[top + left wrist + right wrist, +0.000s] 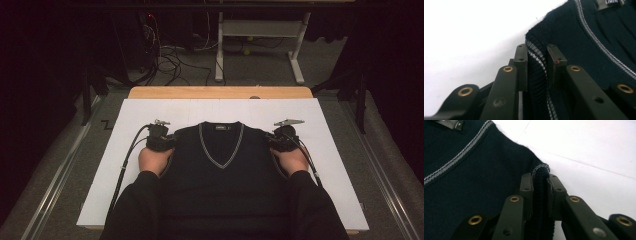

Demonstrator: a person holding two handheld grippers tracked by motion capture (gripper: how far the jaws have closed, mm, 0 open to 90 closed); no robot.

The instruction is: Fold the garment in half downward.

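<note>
1. Sleeveless V-neck sweater [220, 170], dark navy with a grey-striped neckline, lies flat and face up on the white board [330, 165]. Its neck points away from the person; its hem runs off toward the near edge of the board between the forearms.
2. White board rests on a wooden table [220, 92], whose far edge shows beyond it.
3. Left gripper [161, 140] sits at the sweater's left shoulder, held in the left hand [154, 159]. In the left gripper view its jaws are drawn in on a raised fold of the striped armhole edge [537, 62]; both pads press on the knit.
4. Right gripper [281, 140] sits at the opposite shoulder, held in the right hand [291, 159]. In the right gripper view its jaws are likewise closed upon a pinched fold of the armhole edge [540, 182], the cloth standing up between the pads.
5. Neck label [220, 128] sits inside the collar; its wording is too small to read.
</note>
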